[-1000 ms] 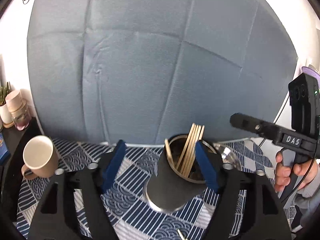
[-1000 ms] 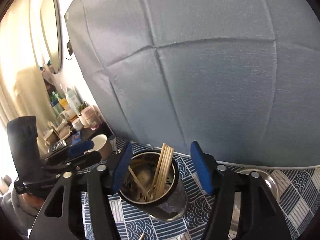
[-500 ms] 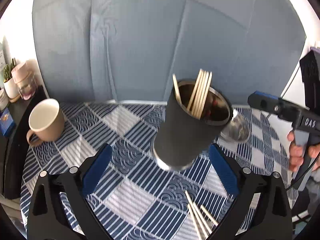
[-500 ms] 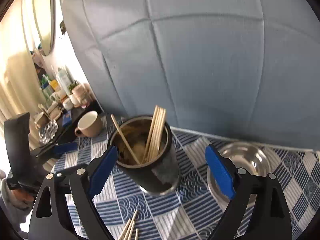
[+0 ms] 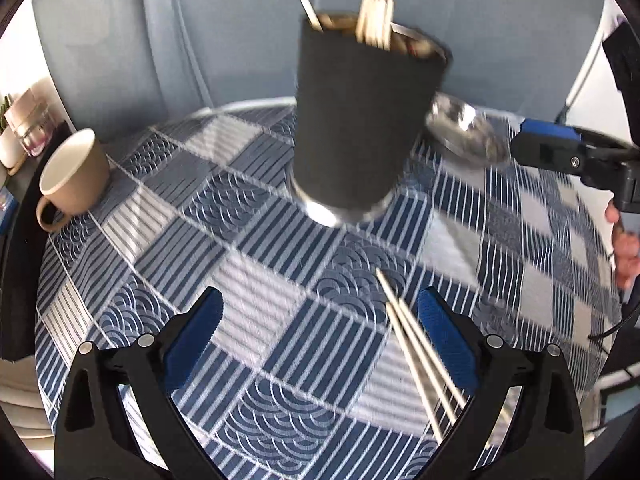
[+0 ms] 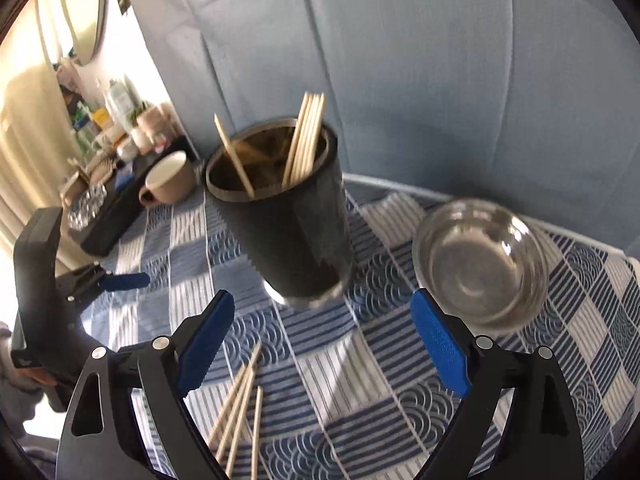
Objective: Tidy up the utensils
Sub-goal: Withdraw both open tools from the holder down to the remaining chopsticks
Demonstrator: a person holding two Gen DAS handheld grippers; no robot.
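Observation:
A black metal-rimmed cup stands upright on the blue patterned tablecloth and holds several wooden chopsticks. It also shows in the right wrist view, with chopsticks standing in it. Loose wooden chopsticks lie on the cloth in front of the cup, seen too in the right wrist view. My left gripper is open and empty, back from the cup. My right gripper is open and empty, above the loose chopsticks.
A beige mug stands at the table's left edge. A steel bowl sits right of the cup. A dark shelf with jars and bottles lies beyond the left edge. A blue-grey backdrop hangs behind the table.
Both grippers have opened wide and pulled back and up from the cup, which now stands free on the cloth. The loose chopsticks have come into view.

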